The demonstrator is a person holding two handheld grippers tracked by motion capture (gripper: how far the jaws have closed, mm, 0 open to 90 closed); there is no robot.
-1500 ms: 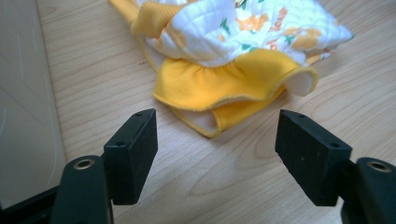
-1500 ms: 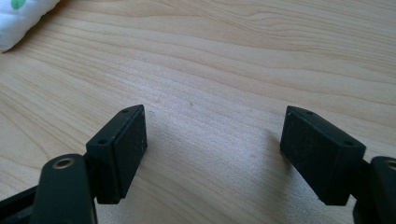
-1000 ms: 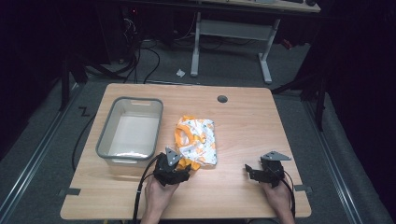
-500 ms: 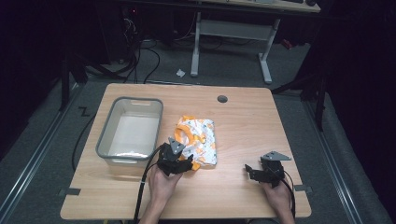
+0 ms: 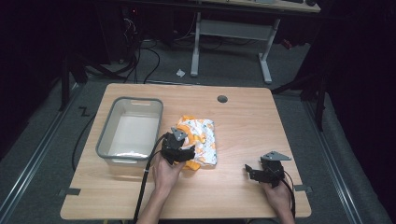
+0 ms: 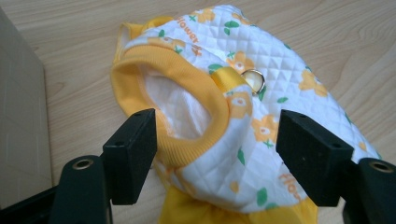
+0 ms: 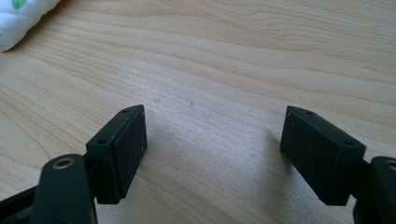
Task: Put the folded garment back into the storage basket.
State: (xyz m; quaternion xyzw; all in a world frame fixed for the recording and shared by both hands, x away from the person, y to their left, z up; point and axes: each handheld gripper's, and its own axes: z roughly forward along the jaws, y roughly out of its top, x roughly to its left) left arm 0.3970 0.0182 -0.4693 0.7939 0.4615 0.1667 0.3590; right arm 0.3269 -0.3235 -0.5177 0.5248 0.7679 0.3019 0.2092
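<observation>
Left gripper view: left gripper (image 6: 217, 158), jaws wide apart, straddles quilted garment (image 6: 243, 107).

Dim room around a lit wooden counter (image 5: 243, 121).
Grey floor (image 5: 299, 93) lay beyond; a white-legged desk (image 5: 231, 28) and dark cables (image 5: 140, 58) stood far off.

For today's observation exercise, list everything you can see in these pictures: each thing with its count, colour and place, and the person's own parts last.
Table: one, light wood, centre.
Tub: one, grey, on the table's left side.
Pet vest: one, white quilted with yellow trim and flowers, right of the tub.
Metal ring: one, silver, on the vest.
Desk frame: one, grey, behind the table.
Left hand-held gripper: black, open around the vest's end.
Right hand-held gripper: black, open over bare wood.
</observation>
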